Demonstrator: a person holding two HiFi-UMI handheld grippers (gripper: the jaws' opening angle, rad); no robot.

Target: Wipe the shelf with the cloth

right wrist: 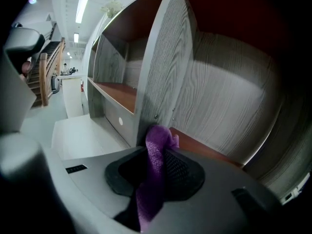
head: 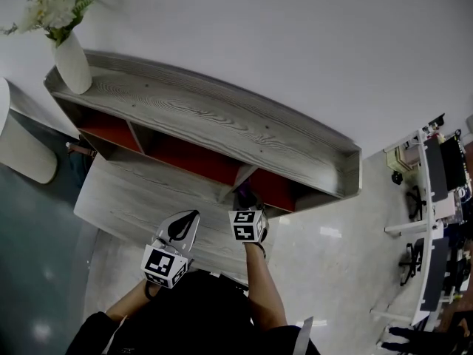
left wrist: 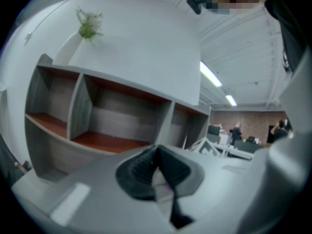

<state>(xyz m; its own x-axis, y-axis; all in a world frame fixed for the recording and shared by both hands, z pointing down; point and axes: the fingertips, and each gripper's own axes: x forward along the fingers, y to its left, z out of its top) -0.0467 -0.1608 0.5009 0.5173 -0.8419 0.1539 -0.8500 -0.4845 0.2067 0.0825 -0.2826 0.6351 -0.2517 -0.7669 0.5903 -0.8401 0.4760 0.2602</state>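
Note:
The grey wood shelf unit (head: 214, 120) has red-lined compartments below its top board. My right gripper (head: 246, 198) is shut on a purple cloth (right wrist: 157, 141), whose end pokes out past the jaws. It sits at the mouth of the right compartment, with the cloth close to the upright divider (right wrist: 161, 72) and the red shelf floor (right wrist: 207, 149). My left gripper (head: 183, 225) hangs back over the lower ledge (head: 133, 198) with its jaws shut and nothing in them. In its own view the left gripper (left wrist: 157, 152) faces the middle compartments (left wrist: 107, 141).
A white vase with flowers (head: 72, 61) stands on the top board's left end. A white rounded object (head: 22, 150) lies left of the unit. Desks and chairs (head: 436, 198) stand on the far right. A staircase (right wrist: 43, 77) shows far off.

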